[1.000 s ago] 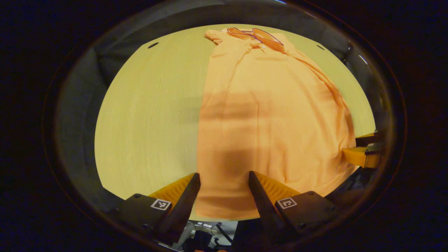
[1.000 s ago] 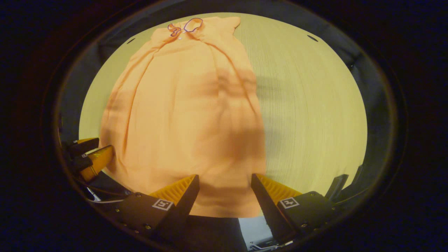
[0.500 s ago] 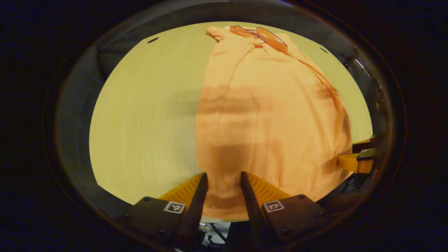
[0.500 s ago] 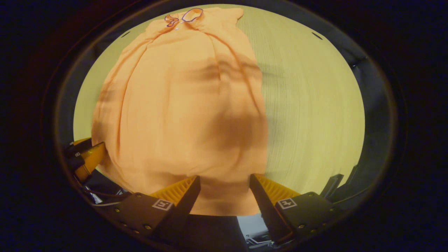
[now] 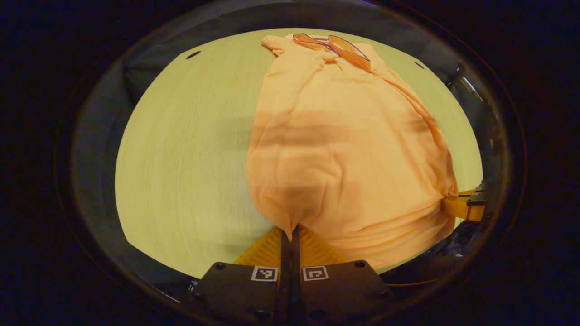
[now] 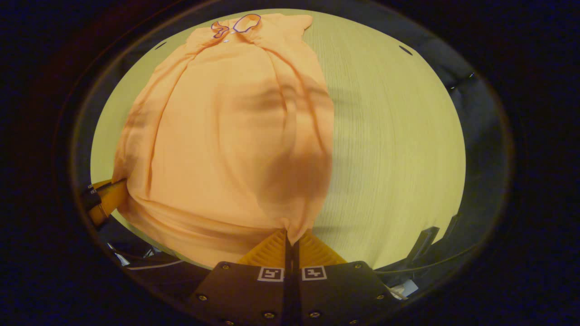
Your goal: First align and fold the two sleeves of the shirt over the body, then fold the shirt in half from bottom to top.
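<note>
An orange polo shirt (image 5: 344,145) lies lengthwise on the pale wooden table (image 5: 181,158), collar (image 5: 335,44) at the far end, both sleeves folded in over the body. My left gripper (image 5: 289,230) is shut on the hem's near left corner, and cloth bunches up at its tips. My right gripper (image 6: 290,235) is shut on the other hem corner of the shirt (image 6: 226,136). Each view also catches the other gripper at the hem's far corner: the right gripper (image 5: 462,206) and the left gripper (image 6: 104,201). The hem between them is lifted slightly and sags.
The table (image 6: 394,149) has bare wood on either side of the shirt. Its near edge runs just under the grippers. Dark booth cloth surrounds it, and cables (image 6: 145,260) hang below the front edge.
Both grippers went from open around the hem to shut on its corners. The hem has been gathered and raised a little off the table.
</note>
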A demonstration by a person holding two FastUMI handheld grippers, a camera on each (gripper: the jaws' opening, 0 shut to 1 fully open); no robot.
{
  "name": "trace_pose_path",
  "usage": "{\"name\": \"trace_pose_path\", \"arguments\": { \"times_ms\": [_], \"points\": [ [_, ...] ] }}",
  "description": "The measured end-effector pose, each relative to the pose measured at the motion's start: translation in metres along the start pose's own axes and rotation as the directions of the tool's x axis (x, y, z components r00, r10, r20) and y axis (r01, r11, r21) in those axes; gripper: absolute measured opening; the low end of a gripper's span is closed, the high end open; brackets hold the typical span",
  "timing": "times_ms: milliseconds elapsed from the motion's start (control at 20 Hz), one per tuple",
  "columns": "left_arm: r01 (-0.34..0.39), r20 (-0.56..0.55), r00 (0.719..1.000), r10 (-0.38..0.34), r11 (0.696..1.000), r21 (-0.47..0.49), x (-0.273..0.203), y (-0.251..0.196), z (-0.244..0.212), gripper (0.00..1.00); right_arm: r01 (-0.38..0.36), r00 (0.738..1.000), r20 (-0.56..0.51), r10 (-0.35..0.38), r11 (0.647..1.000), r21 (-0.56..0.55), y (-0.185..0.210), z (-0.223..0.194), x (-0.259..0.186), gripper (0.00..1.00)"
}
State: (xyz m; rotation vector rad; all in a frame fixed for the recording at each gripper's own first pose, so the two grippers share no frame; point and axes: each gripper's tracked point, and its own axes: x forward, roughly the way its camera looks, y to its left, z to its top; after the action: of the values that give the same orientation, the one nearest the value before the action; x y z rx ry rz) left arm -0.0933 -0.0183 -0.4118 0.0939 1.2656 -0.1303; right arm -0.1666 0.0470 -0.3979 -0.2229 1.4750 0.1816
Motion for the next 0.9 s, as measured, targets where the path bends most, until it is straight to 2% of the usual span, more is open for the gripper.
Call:
{"name": "trace_pose_path", "arguments": {
  "times_ms": [200, 400, 650, 900],
  "points": [
    [-0.011, -0.017, 1.000, 0.012, 1.000, 0.019, -0.002, 0.001, 0.001, 0.06, -0.024, 1.000, 0.005, 0.024, 1.000, 0.017, 0.004, 0.002, -0.004, 0.00],
    [-0.001, 0.024, 1.000, 0.001, 1.000, 0.005, -0.014, 0.004, 0.034, 0.06, -0.035, 0.997, 0.074, 0.032, 0.999, 0.038, 0.001, 0.029, -0.025, 0.00],
    [-0.003, 0.107, 0.994, 0.003, 1.000, 0.000, -0.027, 0.011, 0.097, 0.06, -0.071, 0.980, 0.191, 0.055, 0.994, 0.078, -0.004, 0.095, -0.058, 0.00],
    [-0.020, 0.213, 0.977, 0.018, 1.000, 0.006, -0.039, 0.018, 0.183, 0.06, -0.085, 0.954, 0.296, 0.054, 0.992, 0.091, -0.009, 0.174, -0.083, 0.00]
  ]
}}
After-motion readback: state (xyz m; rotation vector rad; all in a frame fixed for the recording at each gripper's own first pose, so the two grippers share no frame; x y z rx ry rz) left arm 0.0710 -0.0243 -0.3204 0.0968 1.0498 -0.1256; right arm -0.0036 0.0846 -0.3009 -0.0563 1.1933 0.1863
